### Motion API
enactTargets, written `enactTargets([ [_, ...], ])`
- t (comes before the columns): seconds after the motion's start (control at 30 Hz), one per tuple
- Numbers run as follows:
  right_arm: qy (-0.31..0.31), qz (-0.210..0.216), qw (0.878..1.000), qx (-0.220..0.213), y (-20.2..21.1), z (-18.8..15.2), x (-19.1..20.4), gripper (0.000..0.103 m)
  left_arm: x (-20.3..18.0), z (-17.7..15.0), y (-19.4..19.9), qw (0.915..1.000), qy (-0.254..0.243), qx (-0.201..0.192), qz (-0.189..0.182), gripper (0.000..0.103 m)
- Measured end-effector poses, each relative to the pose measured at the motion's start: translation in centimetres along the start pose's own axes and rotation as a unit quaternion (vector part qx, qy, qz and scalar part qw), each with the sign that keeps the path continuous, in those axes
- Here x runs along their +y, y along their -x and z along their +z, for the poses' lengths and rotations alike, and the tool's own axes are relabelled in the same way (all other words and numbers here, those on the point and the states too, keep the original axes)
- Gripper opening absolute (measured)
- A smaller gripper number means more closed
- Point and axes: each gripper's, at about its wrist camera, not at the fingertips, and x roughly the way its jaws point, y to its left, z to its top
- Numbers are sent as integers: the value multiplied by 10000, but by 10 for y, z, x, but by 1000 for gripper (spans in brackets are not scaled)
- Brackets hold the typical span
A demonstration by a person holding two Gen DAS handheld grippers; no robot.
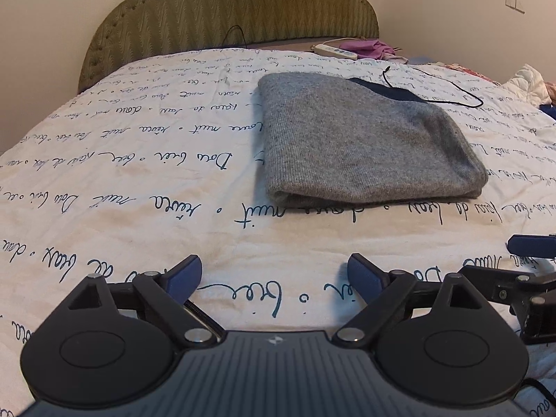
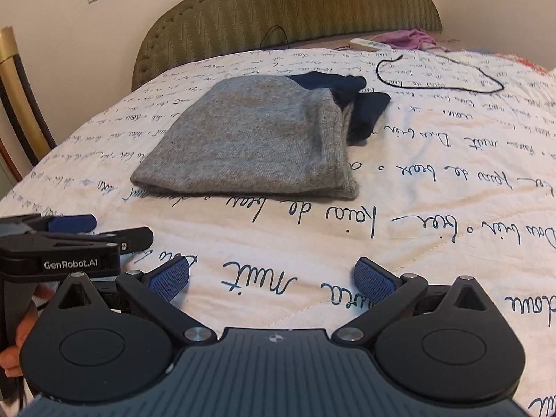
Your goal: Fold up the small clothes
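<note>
- Left wrist view: the left gripper, black with blue pads, has its two fingers spread wide, and nothing sits between them.
- It hangs over the white quilted bed cover with dark blue handwriting, not touching any clothes.
- The folded grey knitted woolly garment lies flat on the cover, ahead of the gripper and a bit to the right, well apart from it.
- A dark blue piece of cloth peeks out at the far edge of the grey one.
- A thin black cable curls on the cover behind the garment.
- The tip of the right gripper pokes in at the right edge.
- Right wrist view: the right gripper also has its blue pads spread wide, holding nothing.
- The grey garment lies ahead and a little to the left, with the dark blue cloth sticking out on its far right side.
- The left gripper shows at the left edge, with a bit of a hand holding it.
- The grey garment looks soft, floppy and light, and a bit fuzzy, so I think it will not slip much.
- It looks neatly folded already, so this piece may be done.
- If it must be moved, I would pinch the thick folded edge nearest the grippers, one gripper at each corner, so the layers stay together.
- Grabbing only the top layer could pull the fold open.
</note>
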Motion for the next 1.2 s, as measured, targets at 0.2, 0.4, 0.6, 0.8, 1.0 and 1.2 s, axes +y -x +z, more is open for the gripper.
enactTargets([
  [0.2,77,-202,9997,-66,1,-7,4,103,-3,-3,-2,9999,-81,-67,86,98],
  [0.4,247,-414,9988,-115,-3,-12,9,103,-5,-7,-3,9996,-147,-148,176,102],
  [0.6,269,-467,9984,-198,-5,-16,10,103,-5,-10,-5,9996,-137,-189,179,103],
  [0.8,251,-580,9977,-263,-8,-15,11,103,-6,-11,-7,9995,-144,-220,190,103],
  [1.0,393,-710,9962,-304,-11,-19,16,103,-6,-11,-7,9995,-147,-225,189,103],
  [1.2,343,-651,9967,-336,-9,-20,13,103,-6,-12,-7,9994,-148,-229,192,103],
])
